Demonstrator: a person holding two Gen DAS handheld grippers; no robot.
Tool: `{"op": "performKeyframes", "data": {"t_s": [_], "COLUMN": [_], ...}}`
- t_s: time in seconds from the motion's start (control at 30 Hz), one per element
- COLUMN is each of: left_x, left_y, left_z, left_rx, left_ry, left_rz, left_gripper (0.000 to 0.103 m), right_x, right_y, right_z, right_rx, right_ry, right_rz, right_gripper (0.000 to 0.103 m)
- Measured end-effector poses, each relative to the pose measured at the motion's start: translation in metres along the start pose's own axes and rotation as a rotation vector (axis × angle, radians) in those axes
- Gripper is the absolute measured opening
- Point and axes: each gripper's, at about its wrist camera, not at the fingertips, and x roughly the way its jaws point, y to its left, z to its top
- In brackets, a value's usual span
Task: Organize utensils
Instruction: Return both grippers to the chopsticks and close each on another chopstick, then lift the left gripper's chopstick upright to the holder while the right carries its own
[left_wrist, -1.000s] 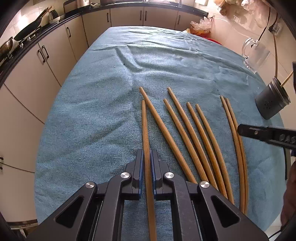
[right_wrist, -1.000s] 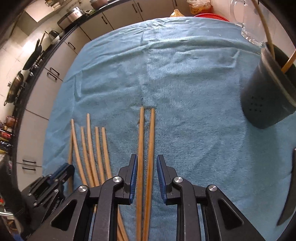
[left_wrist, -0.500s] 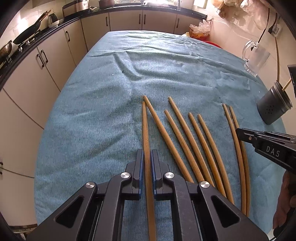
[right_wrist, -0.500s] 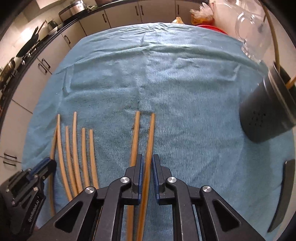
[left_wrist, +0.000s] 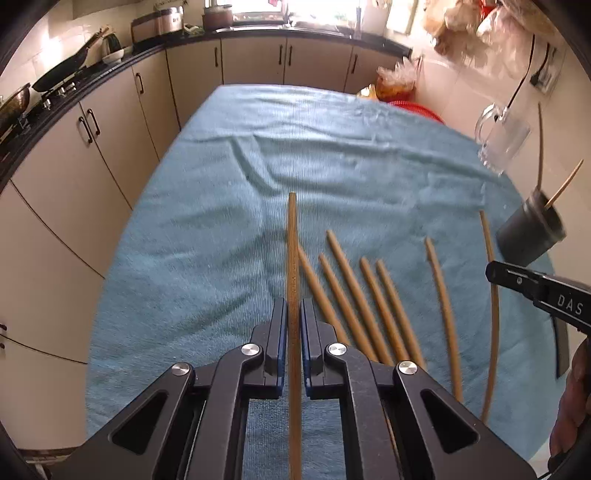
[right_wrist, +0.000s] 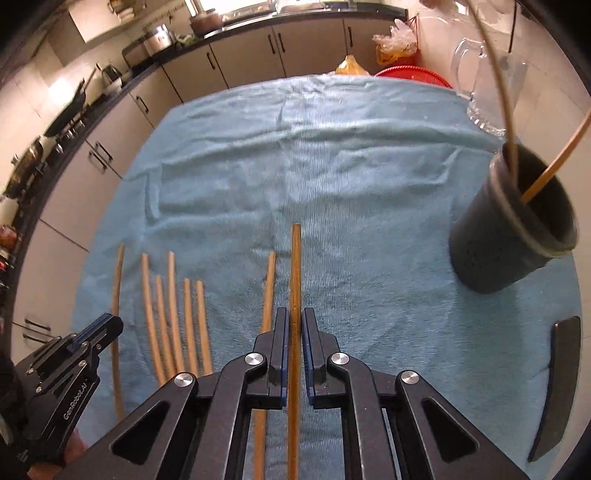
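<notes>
Each hand-held gripper, left (left_wrist: 293, 306) and right (right_wrist: 294, 317), is clamped on one chopstick (left_wrist: 292, 236) (right_wrist: 295, 258), lifted above the blue-covered table (left_wrist: 207, 221). Six chopsticks (left_wrist: 347, 291) lie there; two stand in the dark holder (right_wrist: 509, 236).

Table covered edge to edge by a blue towel (left_wrist: 207, 236), wrinkled toward the far end, flatter near the cameras.

Landmark: a dark cup (right_wrist: 513, 229) stood on the towel at its right edge. Two thin sticks leaned out of it.

A clear glass mug (right_wrist: 484, 81) stood beyond the cup, near the far right corner.

A row of loose chopsticks (left_wrist: 351, 295) lay flat on the towel, well left of the cup, roughly parallel, tips pointing toward the far end. One more chopstick (left_wrist: 445, 310) lay alone between that row and the cup.

A dark flat piece (right_wrist: 557, 384) lay nearer than the cup at the towel's right edge; what it was could not be told.
</notes>
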Motion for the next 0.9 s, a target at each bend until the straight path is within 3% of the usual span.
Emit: {"op": "performKeyframes", "data": {"t_s": [0.43,0.9], "left_x": [-0.056,-0.102], "left_y": [-0.008,-0.027], "left_z": [0.014,0.019], "left_rx": [-0.026,-0.037], "left_ry": [-0.118,-0.205], "left_rz": [0.029,0.037], "left_gripper": [0.007,0.007], "right_x": [-0.070,-0.116], "right_y": [-0.008,-0.023], "right_z": [0.004,0.002], "right_rx": [0.016,0.021], "right_ry": [-0.119,-0.202], "right_rz": [0.096,0.156], "right_gripper": [0.007,0.007]}}
